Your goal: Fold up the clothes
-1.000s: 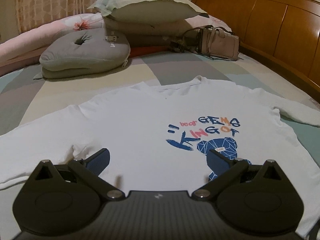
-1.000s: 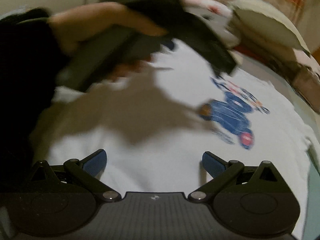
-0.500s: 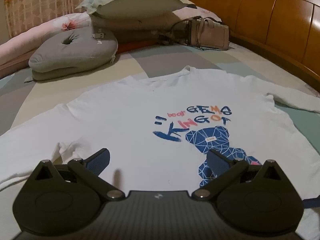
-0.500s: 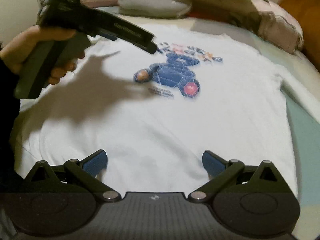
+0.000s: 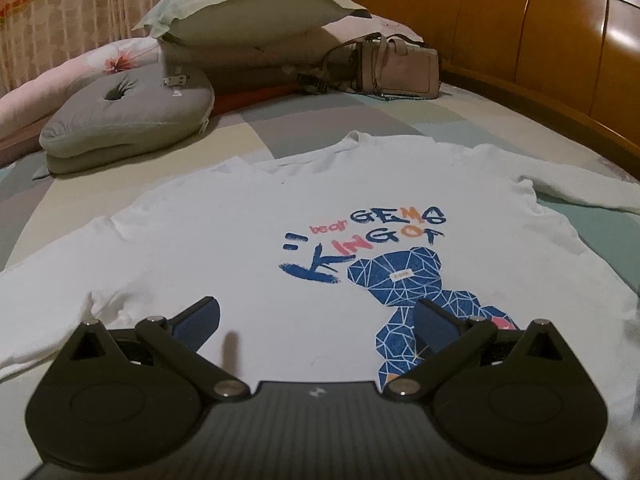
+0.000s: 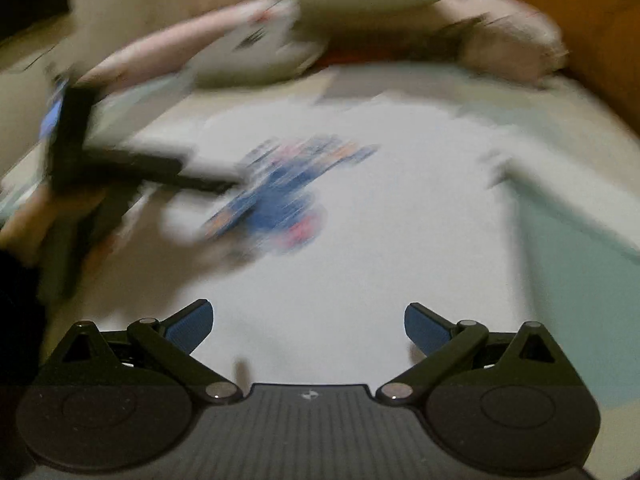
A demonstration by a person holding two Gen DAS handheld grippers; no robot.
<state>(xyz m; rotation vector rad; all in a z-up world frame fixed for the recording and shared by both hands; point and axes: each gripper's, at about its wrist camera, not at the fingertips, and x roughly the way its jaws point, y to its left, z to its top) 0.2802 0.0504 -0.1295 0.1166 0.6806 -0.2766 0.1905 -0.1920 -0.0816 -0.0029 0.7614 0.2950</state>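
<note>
Both grippers, left (image 5: 316,320) and right (image 6: 308,326), hover spread over the shirt (image 5: 248,248); I'd pinch the 9 o'clock sleeve (image 5: 36,292) cleanly first.

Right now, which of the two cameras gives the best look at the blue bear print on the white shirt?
The left wrist view. There the bear print is sharp, with the lettering above it readable, though the left gripper hides its lower edge. The right wrist view shows the bear print only as a blue smear, blurred by motion.
</note>
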